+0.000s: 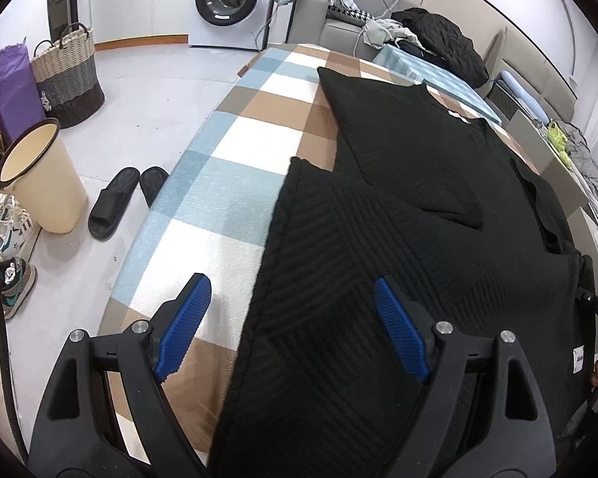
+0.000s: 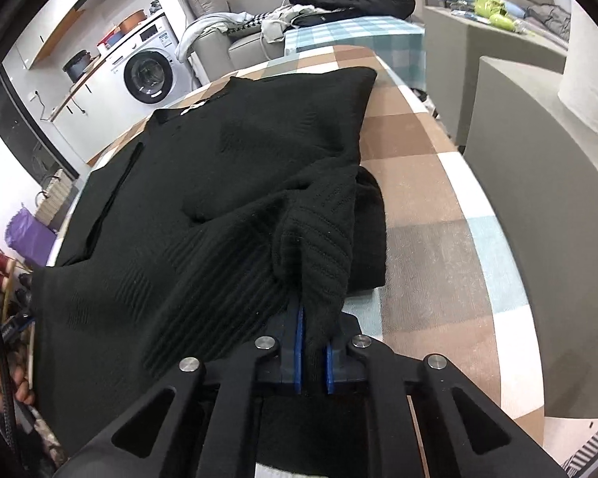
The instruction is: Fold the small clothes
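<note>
A black ribbed knit sweater (image 1: 410, 215) lies spread on a table with a checked cloth (image 1: 227, 183). One sleeve is folded across the body. My left gripper (image 1: 291, 298) is open and empty, its blue pads straddling the sweater's near left edge, just above the cloth. In the right wrist view my right gripper (image 2: 313, 318) is shut on a bunched fold of the sweater (image 2: 203, 183) at its right side, lifting that fabric over the checked cloth (image 2: 438, 215).
Left of the table on the floor are black slippers (image 1: 119, 199), a cream bin (image 1: 40, 175), a woven basket (image 1: 69, 71), a purple bag and sneakers. A washing machine (image 1: 231, 0) stands behind. A grey sofa (image 2: 538, 215) flanks the table's right side.
</note>
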### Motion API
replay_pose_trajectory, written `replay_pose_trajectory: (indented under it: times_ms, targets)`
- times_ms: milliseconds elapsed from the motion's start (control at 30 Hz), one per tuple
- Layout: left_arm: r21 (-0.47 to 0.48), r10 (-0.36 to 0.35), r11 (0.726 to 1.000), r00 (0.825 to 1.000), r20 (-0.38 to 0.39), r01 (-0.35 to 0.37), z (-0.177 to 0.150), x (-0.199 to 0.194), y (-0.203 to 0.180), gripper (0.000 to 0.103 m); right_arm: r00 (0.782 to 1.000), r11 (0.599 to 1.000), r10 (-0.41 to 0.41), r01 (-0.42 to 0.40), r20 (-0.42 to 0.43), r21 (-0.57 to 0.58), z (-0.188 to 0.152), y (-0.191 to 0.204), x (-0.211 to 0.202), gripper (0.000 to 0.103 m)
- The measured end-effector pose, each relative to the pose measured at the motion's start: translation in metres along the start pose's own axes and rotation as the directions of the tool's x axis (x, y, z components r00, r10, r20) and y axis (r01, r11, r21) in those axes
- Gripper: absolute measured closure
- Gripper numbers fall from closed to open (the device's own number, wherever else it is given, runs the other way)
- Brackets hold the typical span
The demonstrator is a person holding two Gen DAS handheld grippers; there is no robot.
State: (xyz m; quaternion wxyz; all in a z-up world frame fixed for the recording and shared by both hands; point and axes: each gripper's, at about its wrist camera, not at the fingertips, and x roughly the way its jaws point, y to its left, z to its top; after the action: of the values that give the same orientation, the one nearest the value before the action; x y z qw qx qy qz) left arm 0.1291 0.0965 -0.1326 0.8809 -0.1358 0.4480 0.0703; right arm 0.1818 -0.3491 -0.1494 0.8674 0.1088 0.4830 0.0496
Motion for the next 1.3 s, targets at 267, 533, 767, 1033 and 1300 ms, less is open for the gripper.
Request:
replay_pose_trajectory:
  times_ms: [267, 533, 767, 1033, 1300]
  targets:
    - [0.043, -0.016, 0.999, 0.999, -0.028, 0.018, -0.002, 0.005, -0.010, 0.046, 0.997, 0.998, 0.064, -0.064, 0.034, 0.012, -0.029, -0.019, -0.028, 0.072]
    - [0.059, -0.071, 0.996, 0.995, 0.071, 0.067, -0.006, -0.020, -0.009, 0.097, 0.987, 0.996, 0.083, -0.080, 0.136, -0.025, -0.038, -0.012, -0.053, 0.097]
    - [0.049, -0.148, 0.989, 0.973, 0.176, 0.142, -0.014, -0.067, -0.003, 0.098, 0.927, 0.966, 0.257, -0.246, 0.272, -0.074, -0.064, -0.020, -0.111, 0.097]
    - [0.005, -0.239, 0.969, 0.932, 0.272, 0.247, -0.024, -0.113, 0.012, 0.098, 0.839, 0.920, 0.376, -0.387, 0.393, -0.055, -0.078, -0.033, -0.149, 0.097]
    - [-0.016, -0.258, 0.962, 0.921, 0.291, 0.274, -0.019, -0.123, 0.021, 0.098, 0.857, 0.931, 0.341, -0.366, 0.386, -0.010, -0.068, -0.032, -0.145, 0.098]
